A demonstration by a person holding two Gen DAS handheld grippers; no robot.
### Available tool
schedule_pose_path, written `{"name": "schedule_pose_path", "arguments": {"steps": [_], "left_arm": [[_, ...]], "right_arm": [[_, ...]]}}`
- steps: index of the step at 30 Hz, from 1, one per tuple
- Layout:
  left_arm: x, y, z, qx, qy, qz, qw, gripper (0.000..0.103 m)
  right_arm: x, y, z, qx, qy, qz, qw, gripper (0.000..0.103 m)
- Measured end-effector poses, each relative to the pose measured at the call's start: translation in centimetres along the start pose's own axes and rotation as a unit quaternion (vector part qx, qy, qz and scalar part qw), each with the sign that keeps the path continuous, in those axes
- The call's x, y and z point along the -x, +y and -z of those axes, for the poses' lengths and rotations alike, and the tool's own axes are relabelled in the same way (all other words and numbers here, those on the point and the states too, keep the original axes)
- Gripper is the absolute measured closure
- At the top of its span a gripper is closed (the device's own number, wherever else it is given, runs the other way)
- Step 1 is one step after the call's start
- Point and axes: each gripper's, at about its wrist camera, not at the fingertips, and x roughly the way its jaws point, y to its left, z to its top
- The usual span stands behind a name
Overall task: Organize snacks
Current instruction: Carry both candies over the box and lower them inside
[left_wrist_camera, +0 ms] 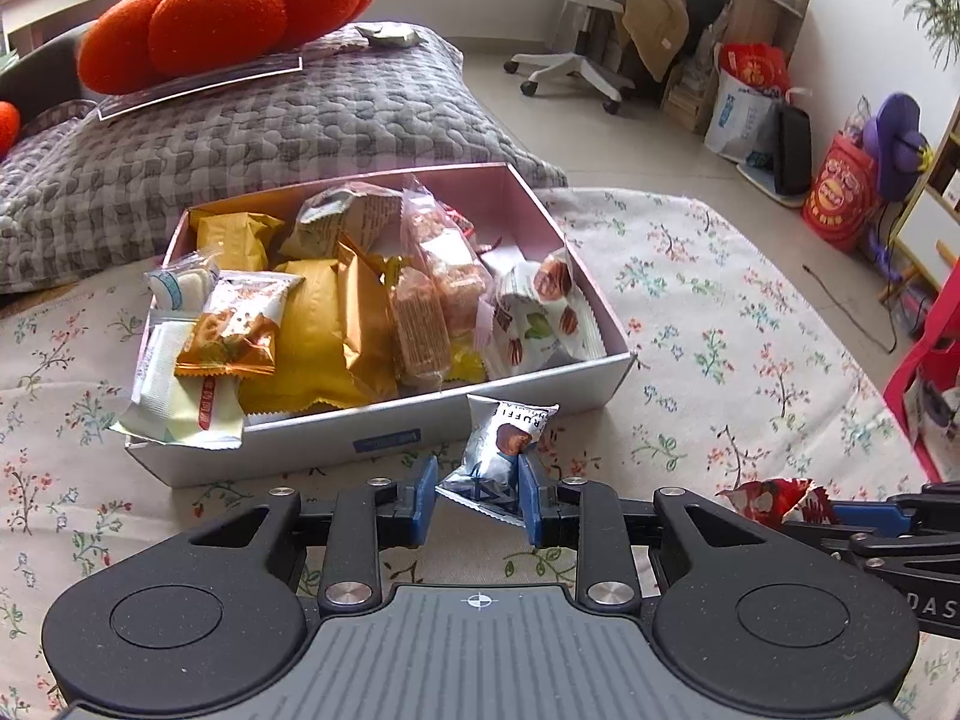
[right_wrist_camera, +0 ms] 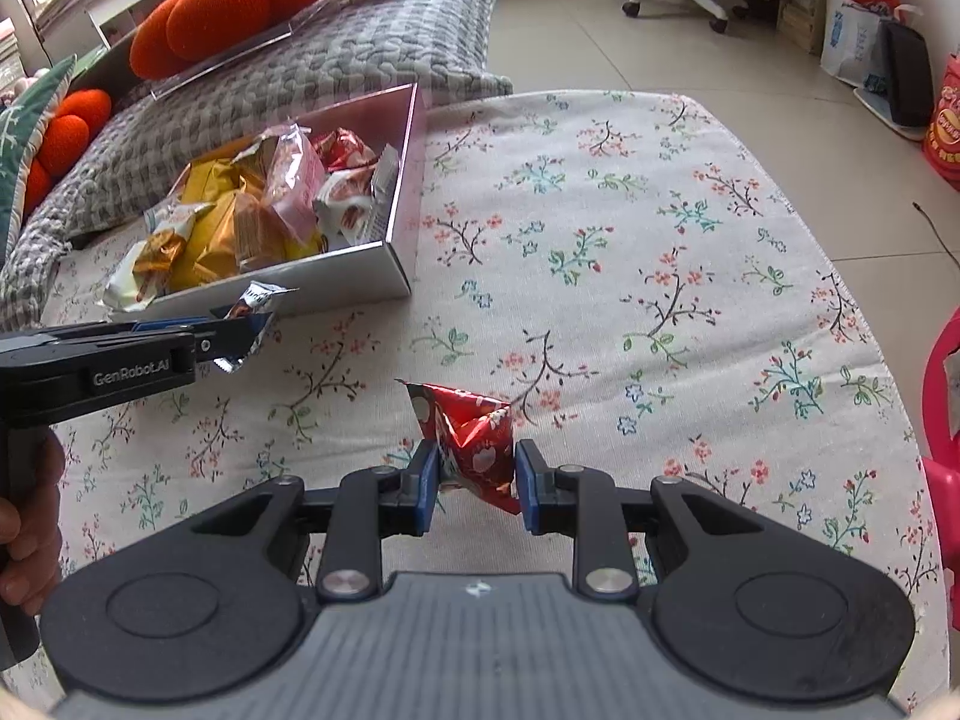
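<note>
Silver truffle packet (left_wrist_camera: pixel 503 456) sits between the blue pads of the left tongs (left_wrist_camera: pixel 477 495), just short of the near wall of the box, at 12 o'clock from the tongs. The right-hand pad touches the packet's edge; a gap shows at the left pad. From the right wrist view the packet (right_wrist_camera: pixel 252 324) hangs out of those tongs above the cloth, so I judge it clamped, held low and close to the box for a short lift over the wall.

Packet look: crinkled foil, silver-white top with dark lettering, a brown truffle picture mid-face, dark blue lower part, serrated seal ends.

Red snack packet (right_wrist_camera: pixel 474 444) is pinched in the right tongs (right_wrist_camera: pixel 471 495), both pads against its sides, foil puckered to a point at 11 o'clock. White round motifs on glossy red. It is held well apart from the box, at about 4 o'clock of it, probably waiting its turn.

White snack box (left_wrist_camera: pixel 384 429), pink inside, stands on the floral cloth (right_wrist_camera: pixel 600 240). It is heaped: yellow and orange pouches, clear-wrapped biscuits, a pecan sachet (left_wrist_camera: pixel 540 312) at the right end. One pale wrapper (left_wrist_camera: pixel 174 384) droops over the left near corner; space is tight, so a new packet could slide off.

Beyond, at 11 o'clock: a grey quilted cushion (left_wrist_camera: pixel 270 120), an orange plush pumpkin (left_wrist_camera: pixel 222 12).
</note>
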Motion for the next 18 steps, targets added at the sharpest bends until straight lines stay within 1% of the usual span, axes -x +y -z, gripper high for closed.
{"name": "schedule_pose_path", "arguments": {"steps": [6, 13, 18], "left_arm": [[1.1, 1.8, -0.9, 0.036, -0.016, 0.010, 0.9992, 0.077], [1.7, 4.3, -1.7, 0.078, -0.031, 0.011, 0.9964, 0.077], [1.8, 5.9, -2.0, 0.108, -0.037, 0.022, 0.9932, 0.077]], "right_arm": [[0.0, 0.3, -0.4, -0.003, -0.016, -0.003, 1.000, 0.079], [-0.2, 0.7, -1.4, -0.008, -0.035, -0.007, 0.999, 0.079], [-0.1, 2.0, -2.5, -0.009, -0.062, -0.032, 0.998, 0.079]]}}
